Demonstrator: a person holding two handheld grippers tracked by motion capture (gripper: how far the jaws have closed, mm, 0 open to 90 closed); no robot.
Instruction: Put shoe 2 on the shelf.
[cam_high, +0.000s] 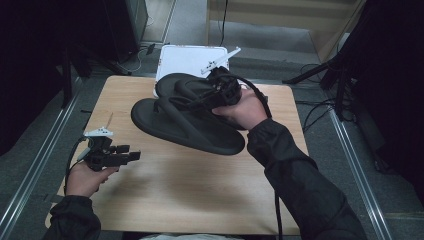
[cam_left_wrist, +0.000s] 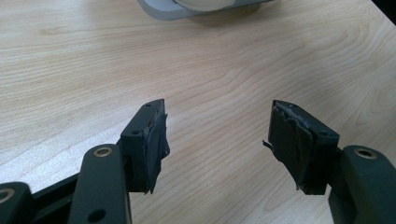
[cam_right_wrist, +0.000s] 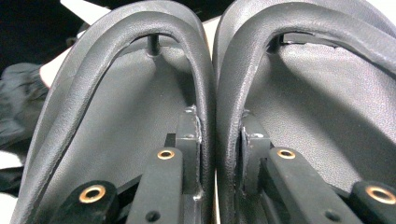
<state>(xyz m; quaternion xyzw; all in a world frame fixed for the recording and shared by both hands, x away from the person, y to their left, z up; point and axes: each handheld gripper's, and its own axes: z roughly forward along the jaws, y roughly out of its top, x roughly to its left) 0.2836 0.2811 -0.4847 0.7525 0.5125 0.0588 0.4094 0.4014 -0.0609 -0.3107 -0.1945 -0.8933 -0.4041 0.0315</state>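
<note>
So the right gripper (cam_high: 212, 100) has both flip-flops (cam_high: 187, 117) pinched together by their inner straps, one jaw tucked under each strap, and the pair sits just above centre in the high view, over the far half of the table (cam_high: 165, 200), toes pointing to the left of the frame. From the right gripper view you can see the two straps (cam_right_wrist: 212, 93) squeezed side by side between the pads, soles splayed out either way. Looks to me like a lift-and-carry, maybe toward the white tray (cam_high: 187, 57) at the top centre, though I can't be sure of that. Tips if you're doing this: keep the squeeze steady, because foam straps are squishy and one sandal could slide out if you ease off. Lift straight so the long heels clear the wood, they hang low toward the lower right. Don't swing fast, the pair will flop. The left gripper (cam_high: 135, 156) is parked at the lower left with jaws wide and nothing in them, so it could steady a heel if the pair sags.
</note>
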